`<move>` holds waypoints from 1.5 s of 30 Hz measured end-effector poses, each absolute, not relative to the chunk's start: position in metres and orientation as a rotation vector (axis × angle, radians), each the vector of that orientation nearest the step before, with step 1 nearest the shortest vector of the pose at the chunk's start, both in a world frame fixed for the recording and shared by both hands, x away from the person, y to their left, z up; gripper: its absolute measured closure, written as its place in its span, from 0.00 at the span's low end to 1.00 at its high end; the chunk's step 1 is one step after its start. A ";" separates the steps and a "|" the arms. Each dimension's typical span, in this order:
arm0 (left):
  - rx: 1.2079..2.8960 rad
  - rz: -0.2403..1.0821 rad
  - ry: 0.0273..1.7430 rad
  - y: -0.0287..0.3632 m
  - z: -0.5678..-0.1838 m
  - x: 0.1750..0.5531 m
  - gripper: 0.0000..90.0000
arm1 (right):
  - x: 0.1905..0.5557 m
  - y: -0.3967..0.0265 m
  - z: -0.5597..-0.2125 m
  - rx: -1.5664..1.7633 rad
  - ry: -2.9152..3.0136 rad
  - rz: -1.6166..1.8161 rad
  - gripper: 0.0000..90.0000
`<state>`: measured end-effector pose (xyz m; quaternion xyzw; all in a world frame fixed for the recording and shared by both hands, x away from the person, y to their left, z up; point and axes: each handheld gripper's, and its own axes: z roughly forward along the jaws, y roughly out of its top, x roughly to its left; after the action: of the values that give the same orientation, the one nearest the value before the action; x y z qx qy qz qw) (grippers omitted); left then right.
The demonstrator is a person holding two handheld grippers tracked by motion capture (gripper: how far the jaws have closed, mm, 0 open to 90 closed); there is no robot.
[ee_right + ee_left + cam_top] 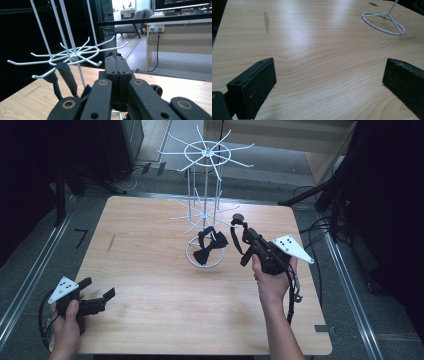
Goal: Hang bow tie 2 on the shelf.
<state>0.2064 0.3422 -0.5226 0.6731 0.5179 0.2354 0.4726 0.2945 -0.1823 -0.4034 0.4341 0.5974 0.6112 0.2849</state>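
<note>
A white wire rack [206,153] with two tiers of hooks stands at the back middle of the wooden table [150,270]. A black bow tie [210,246] hangs from a lower hook above the rack's base ring [190,254]. My right gripper [239,226] is just right of the rack, jaws pressed together, and a thin black strap [235,240] trails down from their tip. In the right gripper view the shut gripper [116,60] points at the lower hooks [75,53], where the black band [66,75] is draped. My left gripper [95,297] rests open at the front left, nothing between its fingers [254,87].
The left gripper view shows bare wood ahead and the rack's base ring [384,25] far off to the right. A small dark hole [239,217] marks the table behind the right gripper. Dark frames and cables [320,227] border the table.
</note>
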 end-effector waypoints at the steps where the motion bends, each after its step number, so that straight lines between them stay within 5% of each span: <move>1: 1.647 0.577 1.268 0.342 -0.523 0.206 0.00 | 0.294 -0.182 -0.403 1.157 1.598 1.636 1.00; 45: 1.645 0.580 1.265 0.342 -0.523 0.206 0.00 | 0.292 -0.153 -0.412 1.094 1.669 1.621 1.00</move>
<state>0.2060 0.3422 -0.5226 0.6725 0.5170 0.2369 0.4737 0.2923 -0.1533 -0.4116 0.4083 0.6228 0.6051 0.2815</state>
